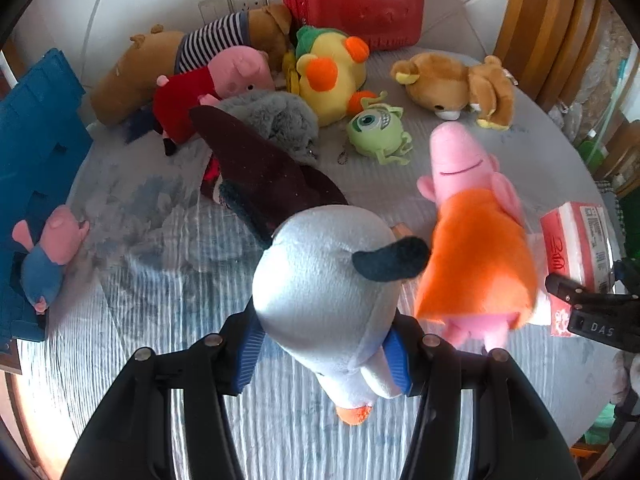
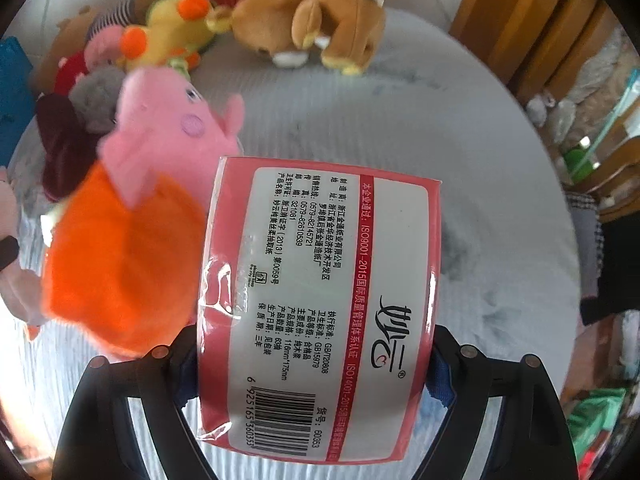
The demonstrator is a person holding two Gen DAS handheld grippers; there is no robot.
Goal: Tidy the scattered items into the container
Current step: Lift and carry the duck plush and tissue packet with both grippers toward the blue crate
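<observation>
my left gripper (image 1: 326,354) is pinching a white stuffed dog (image 1: 324,280) with a dark ear, its blue-padded fingers (image 1: 250,356) pressed into the toy's sides in the lower middle of the left wrist view. my right gripper (image 2: 314,364) is clamped on a pink and white tissue pack (image 2: 320,300), held label up so it fills the centre of the right wrist view; the same pack shows at the right edge of the left view.

a pink pig in an orange dress (image 2: 132,216) sits just left of the pack, touching it, and appears right of the white dog in the left view. i cannot tell whether anything holds it.

the blue crate (image 1: 36,152) stands at the left edge of the left view, with a small pig in blue (image 1: 46,256) lying against its near side.

on the round table (image 1: 480,176), across the upper part of the frame, lie a long brown dog in a striped shirt (image 1: 188,56), a pig in red (image 1: 208,88), a grey furry toy (image 1: 272,116) with a dark maroon cloth (image 1: 264,168) over it, a yellow duck (image 1: 332,76), a green one-eyed monster (image 1: 376,128) and a brown bear (image 1: 456,88). a red case (image 1: 352,0) stands behind them at the top.
</observation>
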